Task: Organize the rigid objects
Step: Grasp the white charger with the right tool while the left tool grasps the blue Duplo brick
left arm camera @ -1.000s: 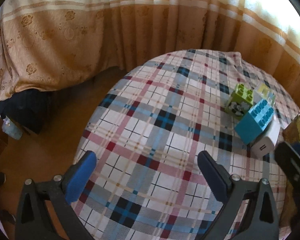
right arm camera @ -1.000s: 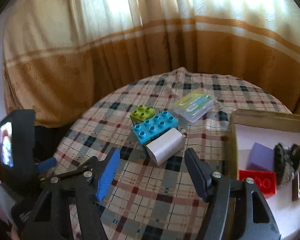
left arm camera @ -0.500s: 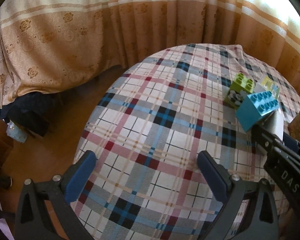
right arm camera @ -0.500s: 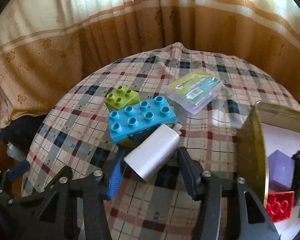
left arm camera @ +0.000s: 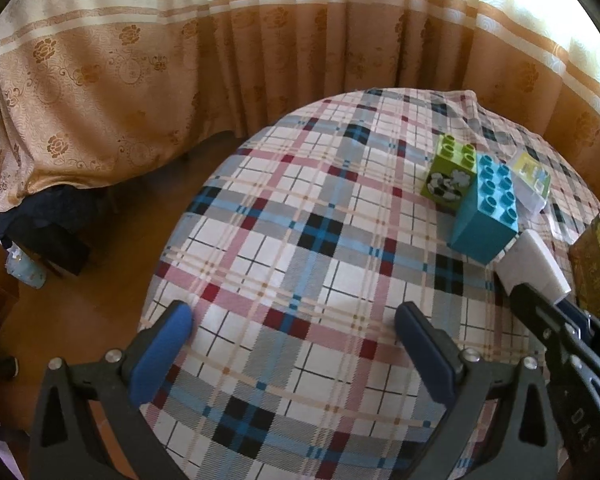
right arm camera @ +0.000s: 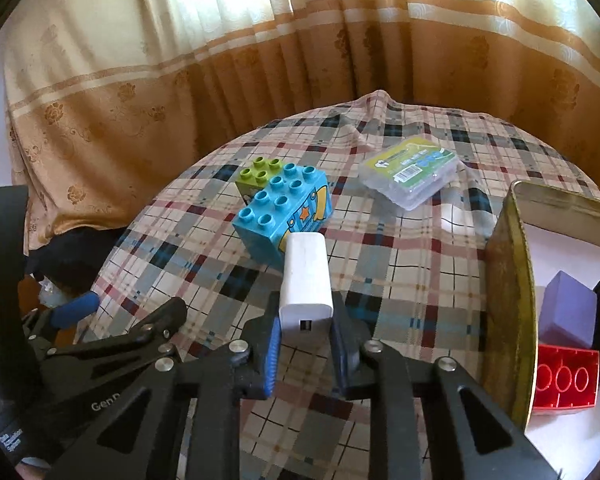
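My right gripper (right arm camera: 305,334) is shut on a white USB charger (right arm camera: 306,280), which points away from me and touches the blue brick (right arm camera: 284,210). A small green brick (right arm camera: 256,172) sits just behind the blue one. In the left wrist view the charger (left arm camera: 534,266) shows at the right edge beside the blue brick (left arm camera: 486,216) and green brick (left arm camera: 448,176), with the right gripper's dark jaws on it. My left gripper (left arm camera: 292,354) hangs open over bare plaid cloth, nothing between its fingers.
A clear plastic case (right arm camera: 410,170) with a green label lies further back on the round plaid table (right arm camera: 400,264). At the right stands a gold-walled box (right arm camera: 508,292) holding a purple block (right arm camera: 566,314), a red brick (right arm camera: 564,380) and a dark object. Curtains hang behind.
The right gripper moved in and down onto the white charger and closed on its near end; the charger turned to point straight away. The left gripper stayed where it was, open.
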Demonstrator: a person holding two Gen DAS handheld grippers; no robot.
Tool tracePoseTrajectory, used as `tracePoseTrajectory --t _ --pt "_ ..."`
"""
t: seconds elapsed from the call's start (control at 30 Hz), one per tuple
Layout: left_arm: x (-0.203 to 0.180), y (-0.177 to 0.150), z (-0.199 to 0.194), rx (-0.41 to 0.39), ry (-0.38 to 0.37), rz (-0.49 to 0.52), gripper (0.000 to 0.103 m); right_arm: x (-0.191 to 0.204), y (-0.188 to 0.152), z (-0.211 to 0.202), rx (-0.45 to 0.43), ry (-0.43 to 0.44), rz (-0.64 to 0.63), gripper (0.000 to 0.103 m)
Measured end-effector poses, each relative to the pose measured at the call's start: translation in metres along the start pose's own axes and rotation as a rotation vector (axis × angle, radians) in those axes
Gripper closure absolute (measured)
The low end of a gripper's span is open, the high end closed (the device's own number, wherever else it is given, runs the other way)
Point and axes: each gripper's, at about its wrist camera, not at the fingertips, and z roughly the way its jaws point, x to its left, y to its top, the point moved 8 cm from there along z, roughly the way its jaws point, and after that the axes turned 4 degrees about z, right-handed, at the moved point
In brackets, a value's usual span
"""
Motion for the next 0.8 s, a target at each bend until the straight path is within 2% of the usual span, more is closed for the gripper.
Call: tracePoseTrajectory --t 0.23,0.37,0.43,0.5,0.6,0.67,0.8 --pt "-0.001 0.000 0.001 0.001 0.002 0.003 0.001 -0.003 0.009 0.013 0.020 0.002 0.034 0.078" --pt "-0.002 0.002 -0.001 -0.014 -0.032 -0.017 0.001 0.002 0.006 0.009 0.003 -0.001 0.003 0.079" --pt "0.000 0.003 -0.006 -0.035 -0.078 -0.040 0.001 0.005 0.006 -0.005 -0.054 0.025 -0.005 0.079" --pt "0.000 0.006 -0.011 -0.069 -0.163 -0.079 0.001 0.006 0.012 -0.028 -0.148 0.038 -0.001 0.079" --pt "-0.009 0.015 -0.020 -0.128 -0.253 -0.121 0.001 -0.003 0.021 -0.062 -0.280 0.006 0.008 0.079" --pt "-0.022 0.024 -0.025 -0.154 -0.256 -0.088 0.001 -0.011 0.024 -0.079 -0.350 -0.021 0.019 0.079" --pt "-0.064 0.046 -0.035 -0.215 -0.255 0.062 0.003 -0.028 0.026 -0.106 -0.460 -0.080 0.041 0.079"
